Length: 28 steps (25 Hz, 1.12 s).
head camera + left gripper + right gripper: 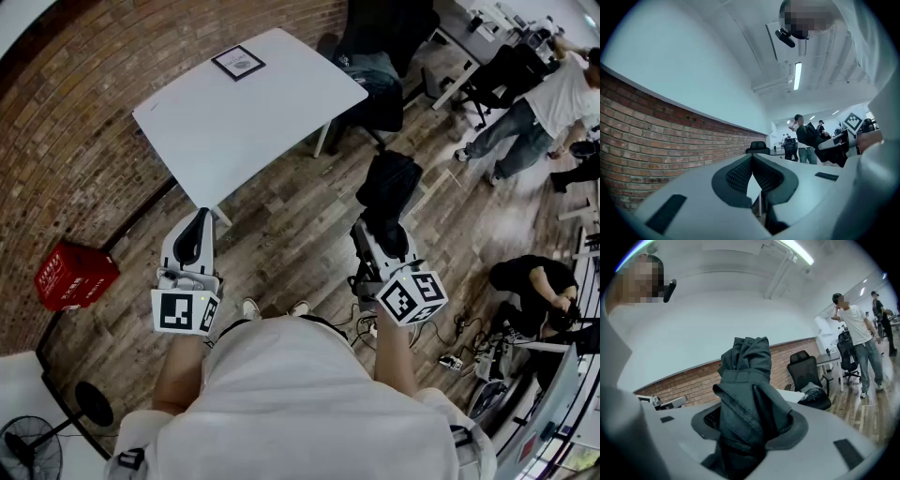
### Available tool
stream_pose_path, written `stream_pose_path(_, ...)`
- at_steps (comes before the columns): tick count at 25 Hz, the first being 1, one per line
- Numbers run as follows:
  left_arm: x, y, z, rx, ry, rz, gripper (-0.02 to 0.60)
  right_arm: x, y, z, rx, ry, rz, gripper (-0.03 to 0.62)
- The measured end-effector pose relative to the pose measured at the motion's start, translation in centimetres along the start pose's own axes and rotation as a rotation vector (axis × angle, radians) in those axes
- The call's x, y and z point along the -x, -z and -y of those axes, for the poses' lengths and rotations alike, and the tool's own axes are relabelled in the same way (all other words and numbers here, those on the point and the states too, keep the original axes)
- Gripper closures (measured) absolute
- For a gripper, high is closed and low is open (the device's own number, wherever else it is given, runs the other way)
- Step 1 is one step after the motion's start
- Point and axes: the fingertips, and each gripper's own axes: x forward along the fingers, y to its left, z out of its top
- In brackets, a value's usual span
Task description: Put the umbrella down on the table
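Note:
In the head view a dark folded umbrella [390, 184] sticks out forward from my right gripper [384, 227], which is shut on it over the wooden floor. The right gripper view shows the umbrella's [746, 380] grey-green fabric bundle standing up between the pads of the right gripper [752, 417] and hiding most of them. The white table [253, 122] stands ahead, apart from both grippers. My left gripper [199, 219] hovers just short of the table's near corner; its jaws [751, 157] meet at the tips with nothing between them.
A framed marker card [238, 63] lies at the table's far edge. A red crate [73, 275] and a fan [33, 448] stand by the brick wall on the left. A black chair with clothes [375, 66] is behind the table. People [534, 108] and cables [459, 347] are at right.

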Motion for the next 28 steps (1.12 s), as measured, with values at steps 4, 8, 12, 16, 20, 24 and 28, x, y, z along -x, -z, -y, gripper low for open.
stream_pose_path(4, 0.2, -0.2, 0.3, 0.001, -0.005, 0.012, 0.558, -0.1, -0.4, -0.4, 0.036, -0.010, 0.007, 0.361)
stream_pose_path(8, 0.6, 0.2, 0.8, 0.006, -0.021, -0.002, 0.558, 0.0, -0.3, -0.4, 0.045, -0.027, -0.001, 0.361)
stream_pose_path(12, 0.8, 0.4, 1.6, 0.001, -0.046, -0.019, 0.558, 0.1, -0.2, 0.3, 0.056, -0.046, -0.013, 0.361)
stream_pose_path(16, 1.3, 1.2, 2.5, 0.000, -0.078, -0.041, 0.558, 0.4, 0.3, 1.5, 0.042, -0.078, -0.010, 0.361)
stream_pose_path(20, 1.6, 2.4, 2.4, -0.003, -0.101, -0.077, 0.558, -0.1, 1.5, 3.0, 0.020, -0.065, -0.041, 0.361)
stream_pose_path(24, 0.3, 3.2, 1.7, 0.003, -0.108, -0.096, 0.558, -0.8, 2.2, 4.0, 0.010, -0.059, -0.070, 0.361)
stream_pose_path(28, -3.2, 4.0, 1.2, 0.025, -0.078, -0.083, 0.558, -1.9, 2.0, 5.1, 0.018, -0.035, -0.079, 0.361)
